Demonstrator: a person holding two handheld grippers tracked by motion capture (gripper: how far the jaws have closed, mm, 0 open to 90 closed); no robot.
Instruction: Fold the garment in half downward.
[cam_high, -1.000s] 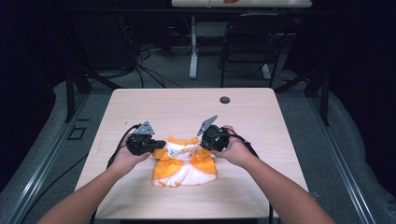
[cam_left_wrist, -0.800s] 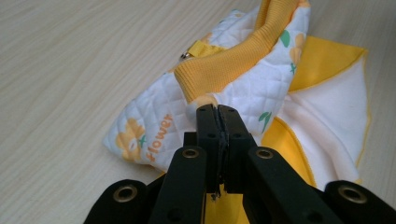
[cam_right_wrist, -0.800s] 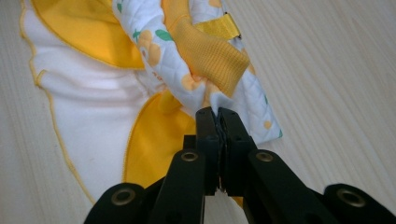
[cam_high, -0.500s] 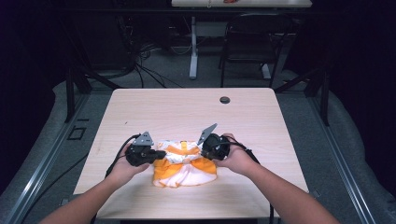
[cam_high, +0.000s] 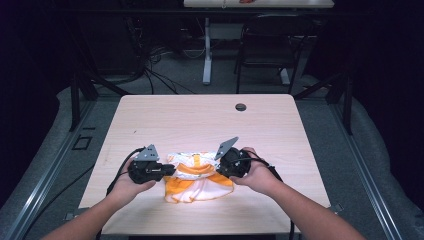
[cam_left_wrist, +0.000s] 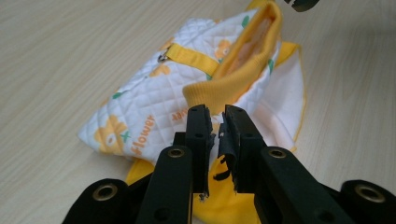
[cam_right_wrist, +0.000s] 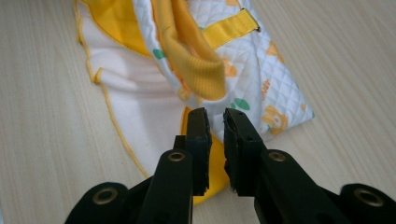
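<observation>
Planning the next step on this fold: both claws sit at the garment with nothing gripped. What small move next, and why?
Probably draw both claws back from the folded quilted garment. The left claw and right claw have just been opening, a narrow gap shows between each pair of jaws with no cloth in it, and the garment lies on the table. Backing off gives room to choose the next grip.

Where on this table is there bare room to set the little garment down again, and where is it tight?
The far half of the table is bare between the garment and the far edge, apart from the small dark round spot near that edge. Narrower bare strips run along both side edges. The near middle is crowded: the left gripper and right gripper flank the garment.
</observation>
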